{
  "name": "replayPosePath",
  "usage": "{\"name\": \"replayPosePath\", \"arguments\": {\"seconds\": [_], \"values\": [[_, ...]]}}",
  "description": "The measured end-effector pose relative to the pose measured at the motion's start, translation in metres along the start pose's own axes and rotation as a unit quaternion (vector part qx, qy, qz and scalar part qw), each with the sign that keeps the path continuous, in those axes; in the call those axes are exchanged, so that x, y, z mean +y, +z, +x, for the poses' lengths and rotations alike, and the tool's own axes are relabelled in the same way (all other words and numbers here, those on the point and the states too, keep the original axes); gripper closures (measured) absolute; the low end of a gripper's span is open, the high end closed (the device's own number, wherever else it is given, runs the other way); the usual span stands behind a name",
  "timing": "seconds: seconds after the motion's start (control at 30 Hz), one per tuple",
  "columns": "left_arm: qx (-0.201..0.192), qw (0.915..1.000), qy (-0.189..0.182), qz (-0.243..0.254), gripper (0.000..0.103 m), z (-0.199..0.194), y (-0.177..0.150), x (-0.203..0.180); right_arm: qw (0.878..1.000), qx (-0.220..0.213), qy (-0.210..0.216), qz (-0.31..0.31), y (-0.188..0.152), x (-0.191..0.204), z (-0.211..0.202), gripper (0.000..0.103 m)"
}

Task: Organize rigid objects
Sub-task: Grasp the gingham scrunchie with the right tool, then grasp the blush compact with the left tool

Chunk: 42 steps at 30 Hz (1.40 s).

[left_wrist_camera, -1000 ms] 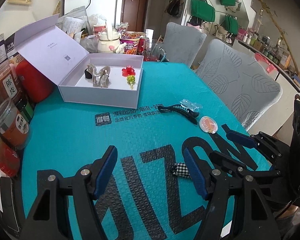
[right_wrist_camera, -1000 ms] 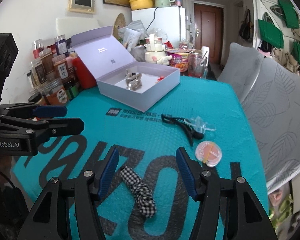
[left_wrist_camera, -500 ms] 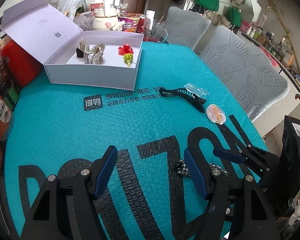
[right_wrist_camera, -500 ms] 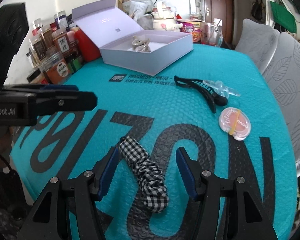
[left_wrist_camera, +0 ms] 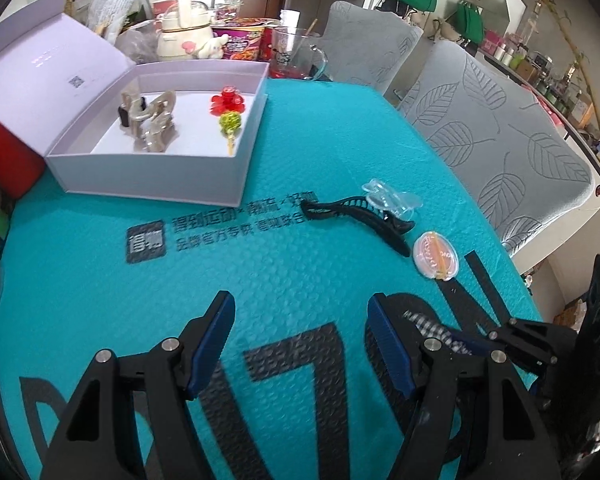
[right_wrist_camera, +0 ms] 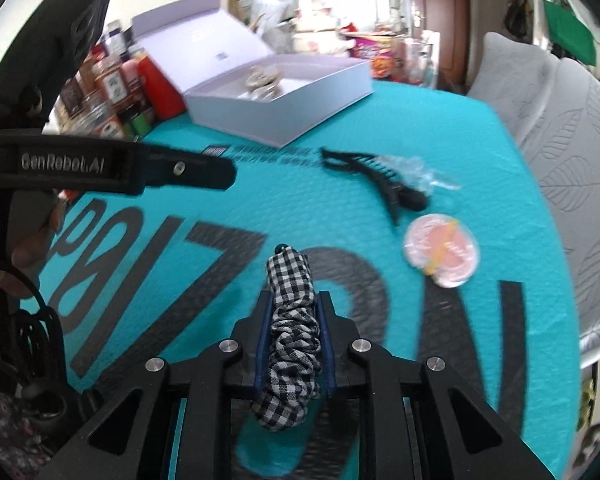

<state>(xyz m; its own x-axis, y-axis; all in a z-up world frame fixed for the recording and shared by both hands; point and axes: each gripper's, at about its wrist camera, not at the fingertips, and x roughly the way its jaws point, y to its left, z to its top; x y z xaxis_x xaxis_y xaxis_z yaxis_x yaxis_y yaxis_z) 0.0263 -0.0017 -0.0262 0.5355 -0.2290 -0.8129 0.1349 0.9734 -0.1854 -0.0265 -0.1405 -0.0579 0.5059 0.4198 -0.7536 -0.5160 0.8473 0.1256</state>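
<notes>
My right gripper (right_wrist_camera: 295, 300) is shut on a black-and-white checked scrunchie (right_wrist_camera: 290, 276) that lies on the teal mat (right_wrist_camera: 204, 272). In the left wrist view the scrunchie (left_wrist_camera: 432, 326) shows just right of my left gripper (left_wrist_camera: 300, 308), which hovers open over the mat with nothing between its fingers. Farther off lie a black hair clip (left_wrist_camera: 360, 216), a clear clip (left_wrist_camera: 388, 198) and a round pink case (left_wrist_camera: 436, 256). The open white box (left_wrist_camera: 156, 188) at the back left holds beige claw clips (left_wrist_camera: 156, 124) and a red-and-green hairpin (left_wrist_camera: 228, 112).
Jars and a red canister (right_wrist_camera: 156, 88) line the left edge of the table. A glass mug (left_wrist_camera: 296, 54), a teapot (left_wrist_camera: 184, 36) and food packets stand behind the box. Two grey leaf-patterned chairs (left_wrist_camera: 500, 140) flank the right side.
The right gripper came down over the checked scrunchie and closed on it. The left gripper moved forward and lower over the mat, still open.
</notes>
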Motion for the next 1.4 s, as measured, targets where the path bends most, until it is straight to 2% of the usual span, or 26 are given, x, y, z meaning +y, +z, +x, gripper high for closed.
{"name": "replayPosePath", "arguments": {"seconds": [0.2,0.43,0.63,0.8,0.93,1.23,1.4], "values": [[0.003,0.9997,-0.023,0.009,0.034,0.016,0.018,-0.02,0.998,-0.008,-0.038,0.045,0.002,-0.041,-0.012,0.082],[0.011,0.9977,-0.052,0.041,0.034,0.032,0.033,-0.052,0.992,-0.019,-0.079,0.096,0.001,-0.079,-0.025,0.082],[0.014,0.9946,-0.082,0.063,0.034,0.045,0.036,-0.081,0.985,-0.026,-0.11,0.128,-0.002,-0.102,-0.036,0.082],[0.007,0.9903,-0.097,0.099,0.034,0.054,0.03,-0.106,0.98,-0.028,-0.123,0.151,-0.005,-0.118,-0.041,0.082],[0.017,0.9864,-0.098,0.13,0.034,0.068,0.025,-0.123,0.977,-0.027,-0.132,0.165,-0.009,-0.128,-0.043,0.082],[0.056,0.9861,-0.087,0.131,0.034,0.099,0.022,-0.13,0.973,-0.027,-0.143,0.181,-0.015,-0.136,-0.048,0.082],[0.04,0.9846,-0.064,0.157,0.034,0.101,0.019,-0.139,0.971,-0.024,-0.143,0.188,-0.017,-0.138,-0.046,0.082]]}}
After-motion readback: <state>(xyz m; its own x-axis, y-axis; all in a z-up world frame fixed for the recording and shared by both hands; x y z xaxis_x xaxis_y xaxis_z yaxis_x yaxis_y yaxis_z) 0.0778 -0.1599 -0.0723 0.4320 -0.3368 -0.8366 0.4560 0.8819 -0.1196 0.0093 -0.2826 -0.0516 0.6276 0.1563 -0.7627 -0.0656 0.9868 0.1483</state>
